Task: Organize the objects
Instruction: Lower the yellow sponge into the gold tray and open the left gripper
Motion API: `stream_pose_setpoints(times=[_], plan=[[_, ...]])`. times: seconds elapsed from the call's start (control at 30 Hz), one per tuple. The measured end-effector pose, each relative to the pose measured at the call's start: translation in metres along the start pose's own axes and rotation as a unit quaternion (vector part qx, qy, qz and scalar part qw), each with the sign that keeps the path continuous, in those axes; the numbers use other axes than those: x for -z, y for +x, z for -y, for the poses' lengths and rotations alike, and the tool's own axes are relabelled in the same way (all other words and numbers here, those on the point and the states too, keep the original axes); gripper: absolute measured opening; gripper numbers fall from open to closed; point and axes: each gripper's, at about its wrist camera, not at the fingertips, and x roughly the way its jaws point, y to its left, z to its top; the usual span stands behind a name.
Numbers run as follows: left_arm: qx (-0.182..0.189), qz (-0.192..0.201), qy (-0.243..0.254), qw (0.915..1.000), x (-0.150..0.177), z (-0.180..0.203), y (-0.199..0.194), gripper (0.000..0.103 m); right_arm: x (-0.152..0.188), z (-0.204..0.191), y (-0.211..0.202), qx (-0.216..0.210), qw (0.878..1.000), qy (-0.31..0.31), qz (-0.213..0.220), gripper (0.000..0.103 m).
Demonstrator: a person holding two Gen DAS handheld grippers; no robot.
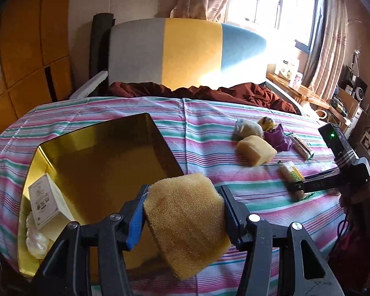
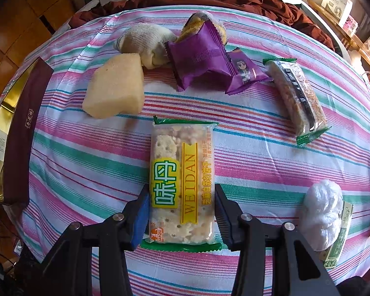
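Note:
My left gripper [image 1: 185, 192] is shut on a yellow-brown sponge [image 1: 187, 222], held tilted just off the near right corner of an open gold-lined box [image 1: 98, 167]. Inside the box, at its left, lie a white carton [image 1: 46, 199] and a white crumpled bag [image 1: 35, 241]. My right gripper [image 2: 182, 192] points steeply down at the striped bedsheet [image 2: 86, 162]. Its pads press both long sides of a green-edged cracker packet [image 2: 180, 148] that lies on the sheet. The left wrist view shows the right gripper [image 1: 296, 188] on that packet [image 1: 289, 175].
Beyond the packet lie a pale sponge block [image 2: 114, 86], a rolled knit sock [image 2: 145, 42], two purple snack packets [image 2: 199, 56], and a second cracker bar [image 2: 298, 98]. A white plastic bundle [image 2: 320, 214] rests on a green carton [image 2: 338, 246] at the right. The box's maroon wall [image 2: 22, 128] stands at the left.

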Motion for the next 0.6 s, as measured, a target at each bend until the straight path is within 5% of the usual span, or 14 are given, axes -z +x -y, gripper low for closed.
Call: stream_pose_setpoints(times=[0.37,0.6], plan=[[-0.052,0.0,-0.061,0.9968,0.009,-0.079,-0.013,0.056,-0.001,-0.003,0.003,0.003,1.0,-0.003,-0.002,0.05],[-0.093,0.012,-0.13,0.987,0.02,-0.157,-0.04,0.056,-0.003,-0.005,0.006,0.009,1.0,-0.01,-0.003,0.05]])
